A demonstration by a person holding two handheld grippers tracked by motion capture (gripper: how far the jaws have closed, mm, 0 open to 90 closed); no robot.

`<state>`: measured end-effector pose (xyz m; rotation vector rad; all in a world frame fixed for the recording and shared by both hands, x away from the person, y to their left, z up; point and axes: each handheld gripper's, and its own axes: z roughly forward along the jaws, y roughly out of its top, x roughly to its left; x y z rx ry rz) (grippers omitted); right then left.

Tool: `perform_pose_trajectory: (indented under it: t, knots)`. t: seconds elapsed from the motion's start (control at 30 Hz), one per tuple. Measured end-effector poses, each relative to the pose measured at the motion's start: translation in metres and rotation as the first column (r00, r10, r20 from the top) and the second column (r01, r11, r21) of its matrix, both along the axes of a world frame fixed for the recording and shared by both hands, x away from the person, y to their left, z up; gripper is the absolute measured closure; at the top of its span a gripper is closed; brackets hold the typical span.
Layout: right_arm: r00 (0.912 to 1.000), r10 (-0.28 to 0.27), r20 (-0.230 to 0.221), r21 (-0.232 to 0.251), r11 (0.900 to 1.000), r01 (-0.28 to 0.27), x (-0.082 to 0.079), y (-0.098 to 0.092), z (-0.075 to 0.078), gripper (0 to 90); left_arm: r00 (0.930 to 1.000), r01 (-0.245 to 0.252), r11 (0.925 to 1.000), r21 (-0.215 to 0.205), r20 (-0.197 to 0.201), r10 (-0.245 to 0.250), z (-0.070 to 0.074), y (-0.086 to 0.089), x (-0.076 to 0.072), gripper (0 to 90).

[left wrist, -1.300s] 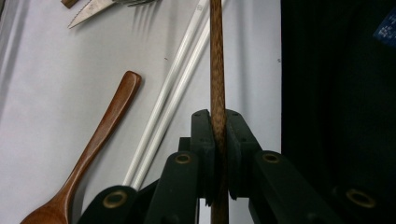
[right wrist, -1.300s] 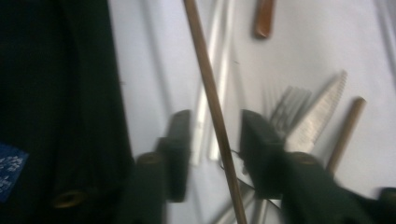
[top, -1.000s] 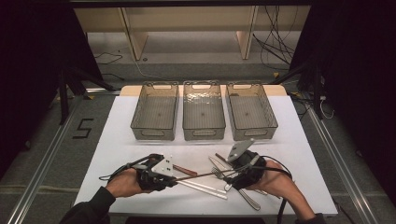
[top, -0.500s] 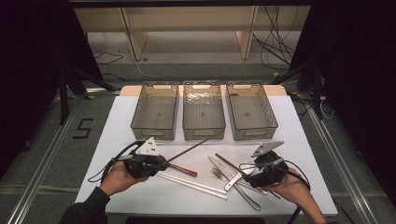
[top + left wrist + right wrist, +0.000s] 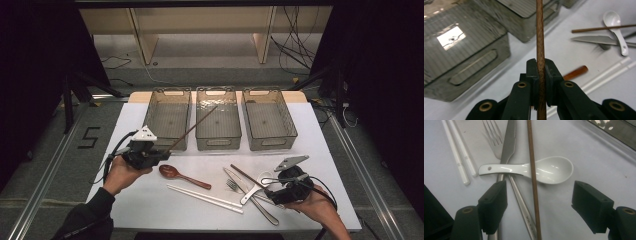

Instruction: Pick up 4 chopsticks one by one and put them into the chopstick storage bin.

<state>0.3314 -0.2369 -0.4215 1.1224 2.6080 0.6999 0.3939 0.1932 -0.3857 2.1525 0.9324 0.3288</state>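
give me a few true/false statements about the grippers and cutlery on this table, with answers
1. The left gripper is clamped on a brown chopstick. True.
2. The right gripper holds the white spoon. False: its jaws are open, gripping nothing.
3. Three bins stand in a row. True.
4. The wooden spoon lies inside a bin. False: it lies on the table.
5. A second brown chopstick lies across the white spoon. True.
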Motion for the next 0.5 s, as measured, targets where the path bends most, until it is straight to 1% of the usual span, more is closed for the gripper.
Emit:
perform_pose_trajectory:
  t: [0.07, 0.17, 0.3, 0.43, 0.5]
  knots:
    - [1.0, -0.003, 0.001, 0.006, 1.0, 0.003, 0.0, 0.0, 0.0, 28.3, 0.9991, -0.043, 0.9989, -0.017, -0.006, 0.043, 0.005, 0.005, 0.011, 83.1]
    - [0.9999, -0.01, 0.0, 0.007, 1.0, 0.01, 0.0, 0.001, 0.0, 27.3, 0.9965, -0.084, 0.9963, -0.018, -0.005, 0.084, 0.01, 0.008, 0.025, 83.1]
    - [1.0, 0.001, -0.001, 0.012, 1.0, -0.001, 0.0, 0.002, 0.0, 25.7, 0.9921, -0.125, 0.9919, 0.02, 0.003, 0.125, 0.013, 0.011, 0.047, 83.1]
    - [1.0, 0.003, -0.004, 0.016, 1.0, -0.002, -0.001, 0.003, 0.0, 24.2, 0.9859, -0.167, 0.9855, 0.031, -0.007, 0.167, 0.016, 0.015, 0.068, 83.1]
    - [1.0, 0.002, -0.004, 0.015, 1.0, -0.002, -0.001, 0.003, 0.0, 24.0, 0.9816, -0.19, 0.9813, 0.031, -0.014, 0.19, 0.016, 0.016, 0.077, 83.1]
